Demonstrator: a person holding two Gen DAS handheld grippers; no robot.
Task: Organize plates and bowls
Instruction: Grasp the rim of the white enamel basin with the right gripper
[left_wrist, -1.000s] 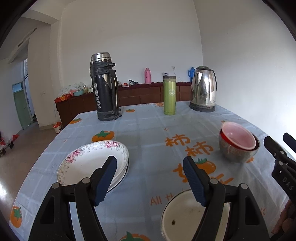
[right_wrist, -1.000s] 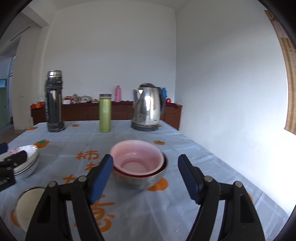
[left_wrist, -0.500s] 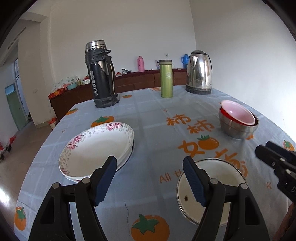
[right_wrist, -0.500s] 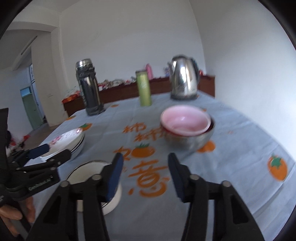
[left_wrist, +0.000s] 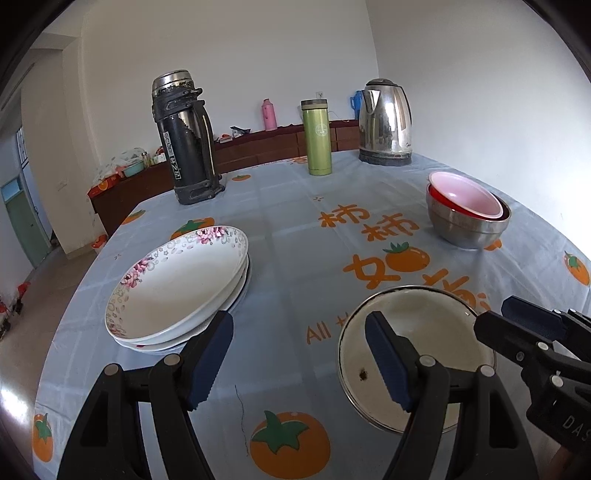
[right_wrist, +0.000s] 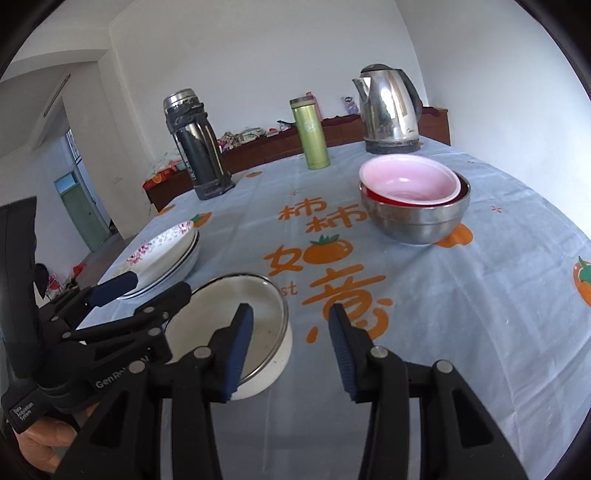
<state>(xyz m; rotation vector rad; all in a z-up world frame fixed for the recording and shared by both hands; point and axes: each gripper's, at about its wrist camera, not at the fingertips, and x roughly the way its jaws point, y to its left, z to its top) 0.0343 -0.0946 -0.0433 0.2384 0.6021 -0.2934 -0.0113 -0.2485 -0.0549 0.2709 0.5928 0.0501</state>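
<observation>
A white enamel bowl (left_wrist: 424, 332) with a metal rim sits near the table's front edge; it also shows in the right wrist view (right_wrist: 240, 314). A stack of floral white plates (left_wrist: 177, 288) lies to its left, seen too in the right wrist view (right_wrist: 166, 251). A pink bowl (left_wrist: 463, 194) nests in a red one inside a steel bowl (left_wrist: 465, 229) at the right, also in the right wrist view (right_wrist: 413, 218). My left gripper (left_wrist: 299, 362) is open and empty, above the table between plates and enamel bowl. My right gripper (right_wrist: 288, 343) is open and empty, its left finger over the enamel bowl's right rim.
At the back of the table stand a black thermos (left_wrist: 184, 136), a green bottle (left_wrist: 317, 136) and a steel kettle (left_wrist: 386, 122). The cloth (left_wrist: 295, 229) is light blue with orange persimmon prints. A wooden sideboard runs along the far wall.
Both grippers have pulled back and turned toward the enamel bowl. The right gripper swung left from the nested bowls and its jaws narrowed somewhat.
</observation>
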